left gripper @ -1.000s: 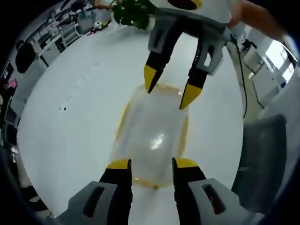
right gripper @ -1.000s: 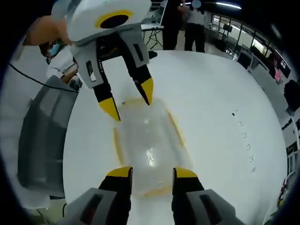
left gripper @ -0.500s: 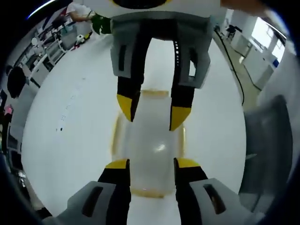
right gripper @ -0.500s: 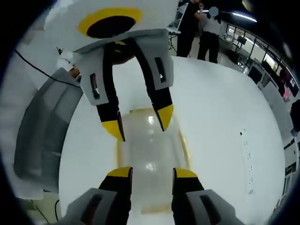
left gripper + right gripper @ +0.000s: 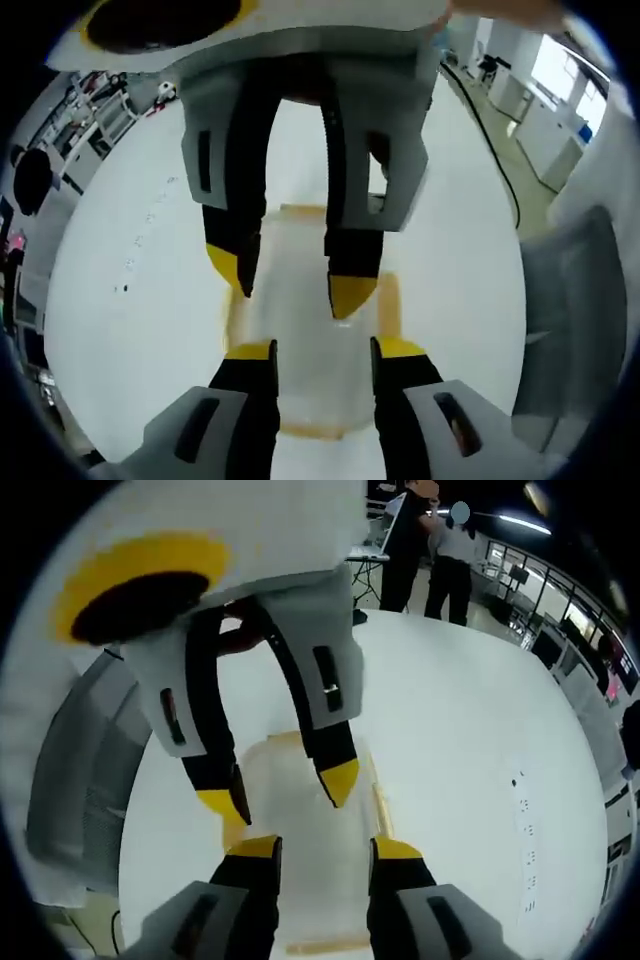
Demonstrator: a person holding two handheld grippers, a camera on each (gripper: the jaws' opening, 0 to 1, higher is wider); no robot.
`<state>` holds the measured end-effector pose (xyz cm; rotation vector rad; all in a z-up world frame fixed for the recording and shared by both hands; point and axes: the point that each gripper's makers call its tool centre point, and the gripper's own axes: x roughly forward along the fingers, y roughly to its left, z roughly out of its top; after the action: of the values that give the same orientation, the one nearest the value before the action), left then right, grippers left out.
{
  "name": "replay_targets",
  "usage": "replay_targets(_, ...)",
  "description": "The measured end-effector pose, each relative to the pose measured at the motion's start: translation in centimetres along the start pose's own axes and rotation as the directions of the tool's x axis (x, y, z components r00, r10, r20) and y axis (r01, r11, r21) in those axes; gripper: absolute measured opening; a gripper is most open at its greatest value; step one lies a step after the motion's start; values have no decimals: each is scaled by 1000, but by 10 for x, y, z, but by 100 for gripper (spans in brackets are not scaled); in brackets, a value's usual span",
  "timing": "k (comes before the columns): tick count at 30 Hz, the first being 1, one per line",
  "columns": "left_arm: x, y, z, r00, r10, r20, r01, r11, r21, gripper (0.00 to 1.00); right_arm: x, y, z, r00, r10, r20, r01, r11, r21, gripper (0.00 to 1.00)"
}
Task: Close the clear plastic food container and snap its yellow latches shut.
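White round tabletop (image 5: 130, 330) carries the clear plastic food container (image 5: 320, 385), lid seemingly down; my left gripper (image 5: 322, 348) and right gripper (image 5: 324, 848) hover with jaws open; yellow latches (image 5: 389, 305) look unsnapped.

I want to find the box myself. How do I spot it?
Look at the big white table. In its middle, under both tongs, lies the clear plastic container. It is see-through with yellow latches along its edges, unlike the grey chair beside the table.

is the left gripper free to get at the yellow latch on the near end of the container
Probably yes. The left gripper hangs open right over the container, and the near latch shows uncovered between its jaws; the right gripper sits farther along.
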<state>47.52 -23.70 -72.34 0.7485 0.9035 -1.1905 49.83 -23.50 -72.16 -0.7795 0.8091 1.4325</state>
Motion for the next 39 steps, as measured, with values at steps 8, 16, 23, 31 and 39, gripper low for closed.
replay_targets(8,3,-7,2,1000,7,13,-7,1000,-15,43,1,-16,3,1000,-16,-12,16,1000,-10,33)
replay_targets(16,10,-11,3,998,68,11,-69,997,48,50,7,-25,5,999,16,-29,-16,1000,9,37)
replay_targets(23,19,-14,-1,985,173,-24,-166,971,173,58,8,-29,0,998,40,-57,-40,999,2,39)
replay_targets(31,21,-12,-2,974,223,-36,-211,955,209,59,10,-25,-1,990,111,-88,-110,994,21,34)
replay_targets(39,23,-9,-6,960,277,-44,-257,933,252,56,12,-24,-1,984,145,-105,-145,989,13,33)
